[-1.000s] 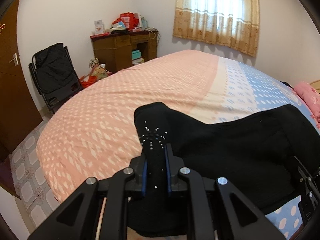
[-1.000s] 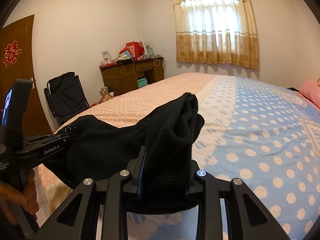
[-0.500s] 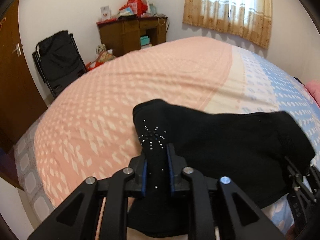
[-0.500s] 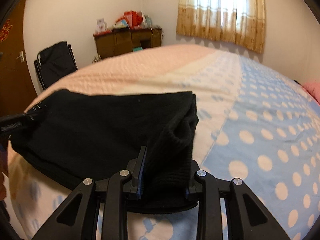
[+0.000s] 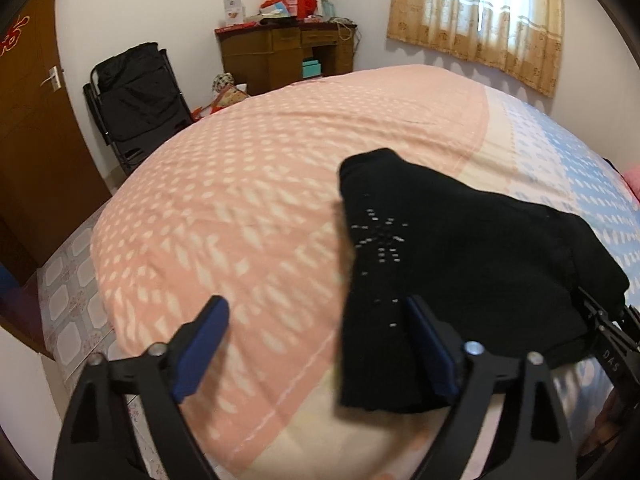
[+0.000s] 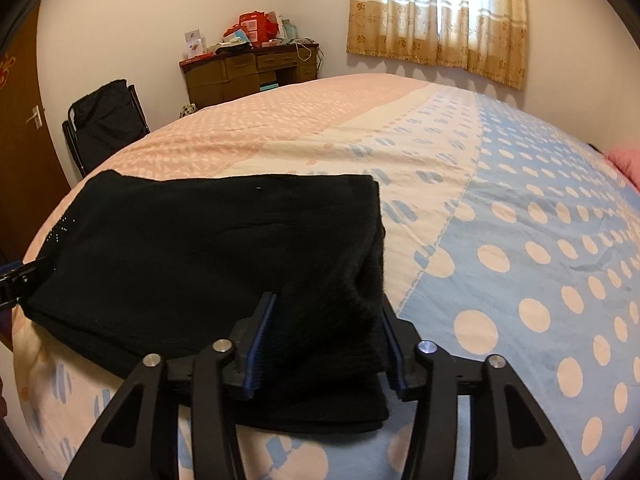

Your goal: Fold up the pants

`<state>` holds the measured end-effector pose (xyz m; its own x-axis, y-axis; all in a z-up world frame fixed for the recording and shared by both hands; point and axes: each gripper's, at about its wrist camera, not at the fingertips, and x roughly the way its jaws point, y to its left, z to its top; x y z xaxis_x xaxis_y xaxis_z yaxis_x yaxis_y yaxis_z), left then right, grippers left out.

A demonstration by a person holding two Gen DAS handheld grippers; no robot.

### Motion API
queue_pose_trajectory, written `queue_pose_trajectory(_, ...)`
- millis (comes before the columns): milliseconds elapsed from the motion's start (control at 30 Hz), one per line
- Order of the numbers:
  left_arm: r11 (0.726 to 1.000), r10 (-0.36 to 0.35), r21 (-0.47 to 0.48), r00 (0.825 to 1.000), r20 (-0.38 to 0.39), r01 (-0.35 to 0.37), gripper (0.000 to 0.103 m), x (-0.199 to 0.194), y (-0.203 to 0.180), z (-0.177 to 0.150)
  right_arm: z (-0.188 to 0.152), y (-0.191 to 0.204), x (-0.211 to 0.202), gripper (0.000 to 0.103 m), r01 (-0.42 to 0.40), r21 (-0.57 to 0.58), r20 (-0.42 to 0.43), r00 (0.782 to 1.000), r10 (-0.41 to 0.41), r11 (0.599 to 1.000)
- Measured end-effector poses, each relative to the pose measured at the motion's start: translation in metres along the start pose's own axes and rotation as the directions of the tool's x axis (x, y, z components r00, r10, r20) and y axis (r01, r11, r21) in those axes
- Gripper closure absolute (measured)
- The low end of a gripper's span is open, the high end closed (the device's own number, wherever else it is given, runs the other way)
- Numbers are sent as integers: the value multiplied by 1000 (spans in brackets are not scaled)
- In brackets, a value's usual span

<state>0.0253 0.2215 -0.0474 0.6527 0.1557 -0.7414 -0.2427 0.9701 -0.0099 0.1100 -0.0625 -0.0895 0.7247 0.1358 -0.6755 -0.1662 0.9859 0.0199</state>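
Note:
Folded black pants (image 5: 460,260) with a small sparkly star pattern lie flat on the bed (image 5: 240,200) near its front edge. My left gripper (image 5: 314,312) is opening wide; the pants' corner rests against its right finger (image 5: 424,336) and the left pad is clear of it. My right gripper (image 6: 326,306) is also opening, and a thick fold of the pants (image 6: 200,248) lies slack between its jaws. The right gripper (image 5: 608,340) shows at the pants' far end in the left wrist view. The left gripper (image 6: 12,276) peeks in at the right wrist view's left edge.
The bedspread is pink on the left and blue with dots (image 6: 520,200) on the right. A pink pillow (image 6: 628,160) lies far right. Beyond the bed stand a cluttered wooden desk (image 5: 280,52), a black folding chair (image 5: 136,100) and a brown door (image 5: 24,120). Tiled floor (image 5: 68,280) lies left.
Both grippers sank toward the bed and the raised pants settled flat. The left jaws sprang wide and let go of the corner. The right jaws widened around the fold.

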Motion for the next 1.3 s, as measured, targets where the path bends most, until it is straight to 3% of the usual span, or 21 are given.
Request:
queue_pose_trajectory(133,1000,8,-18,1000,-2,-8,10,-10,8,5,2,-4,-15,48,-4,-9,19,1000,4,1000)
queue_pose_trajectory(200,1000,20,-19,1000,7,-20,10,-14,10,4,3,-4,-35,47,22,-3,88,996,-21,1000)
queue_pose_trajectory(367,999,39,-2,999,19,-39,10,-16,4,7,-1,5,-74,47,143,12,211,967,-142,990)
queue_pose_trajectory(500,1000,4,4,997,78,-5,10,-29,-8,12,-1,15,-81,47,94,-18,234,968,-87,995)
queue_pose_trajectory(567,1000,-16,15,994,111,14,10,-34,-15,15,-1,18,-78,49,27,-26,225,974,-20,999)
queue_pose_trajectory(600,999,-25,27,991,128,21,10,-37,-20,16,-1,21,-74,64,-2,-31,205,979,8,1000)
queue_pose_trajectory(667,998,-47,59,987,153,38,10,-41,-31,18,-2,25,-60,83,-23,-45,145,989,29,999)
queue_pose_trajectory(800,992,-83,104,980,180,65,10,-39,-49,19,-12,14,-34,83,-48,-12,47,998,49,999)
queue_pose_trajectory(933,987,-133,111,979,153,116,15,-29,-59,20,-16,7,-29,83,-61,-4,37,997,61,998)
queue_pose_trajectory(1133,984,-106,153,990,89,91,15,-10,-76,22,-21,8,-29,83,-54,-27,43,998,56,998)
queue_pose_trajectory(1300,986,-86,141,996,16,83,15,4,-68,2,-21,8,-28,83,-61,-25,45,997,62,998)
